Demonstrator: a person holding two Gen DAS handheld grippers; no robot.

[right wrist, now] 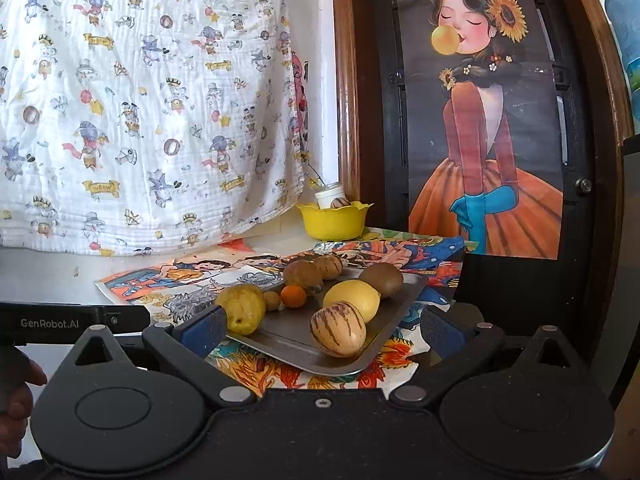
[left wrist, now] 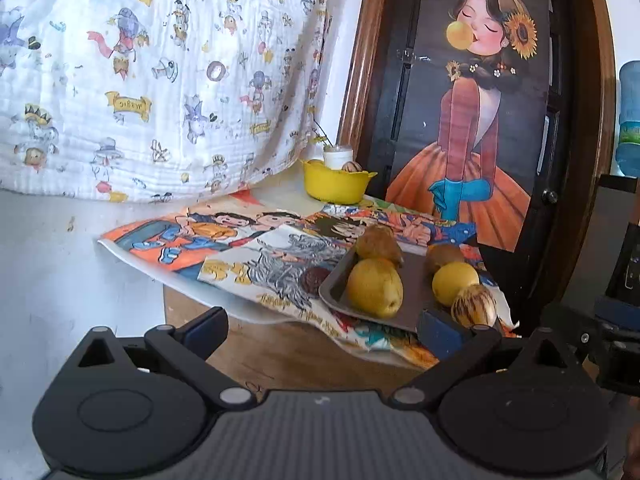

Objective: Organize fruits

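Observation:
A grey metal tray sits on comic posters and holds several fruits. A striped melon lies at its near edge, with a lemon behind it. A yellow pear is at the left, beside a small orange. A kiwi lies at the back. A yellow bowl at the back holds one striped fruit. My right gripper is open just before the tray. My left gripper is open, in front and left of the tray.
A patterned white cloth hangs at the left. A framed painting leans at the back right. A white jar stands behind the bowl. A dark round fruit lies on the poster left of the tray. A hand shows at the left.

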